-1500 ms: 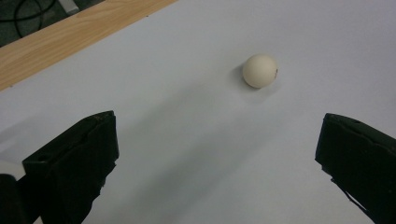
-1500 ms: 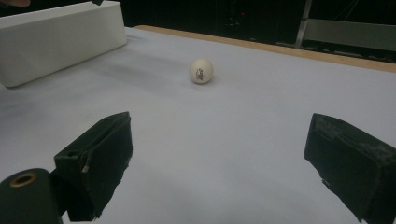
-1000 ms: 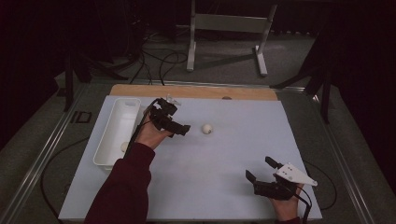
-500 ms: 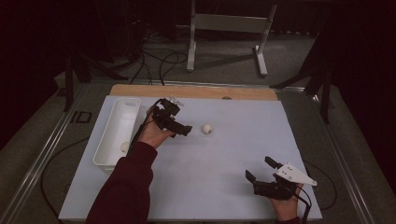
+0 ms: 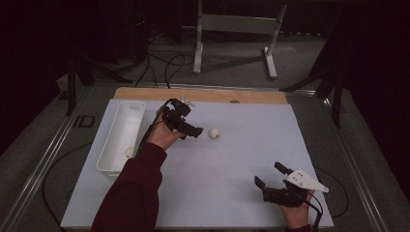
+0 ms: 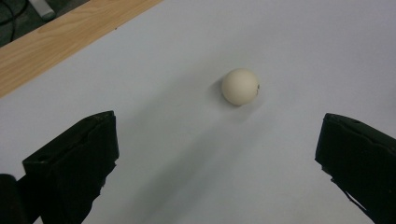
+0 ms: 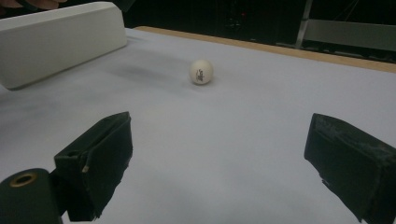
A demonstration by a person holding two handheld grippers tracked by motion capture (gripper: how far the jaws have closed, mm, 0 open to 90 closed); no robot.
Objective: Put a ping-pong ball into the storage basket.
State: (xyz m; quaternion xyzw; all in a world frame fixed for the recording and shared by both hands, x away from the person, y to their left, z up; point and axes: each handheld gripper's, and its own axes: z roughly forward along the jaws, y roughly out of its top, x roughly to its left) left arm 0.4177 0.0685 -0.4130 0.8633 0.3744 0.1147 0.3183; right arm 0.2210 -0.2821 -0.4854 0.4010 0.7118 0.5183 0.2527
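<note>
Ball (image 5: 213,133) unmoved, left gripper (image 5: 193,130) closer

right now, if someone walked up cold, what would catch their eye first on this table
Most likely the small cream ball, alone on the pale blue table mat, with the open left gripper just short of it. Next, the long white plastic tray at the mat's left edge, holding a second pale ball. Last, the open right gripper near the front right corner, far from both.
</note>
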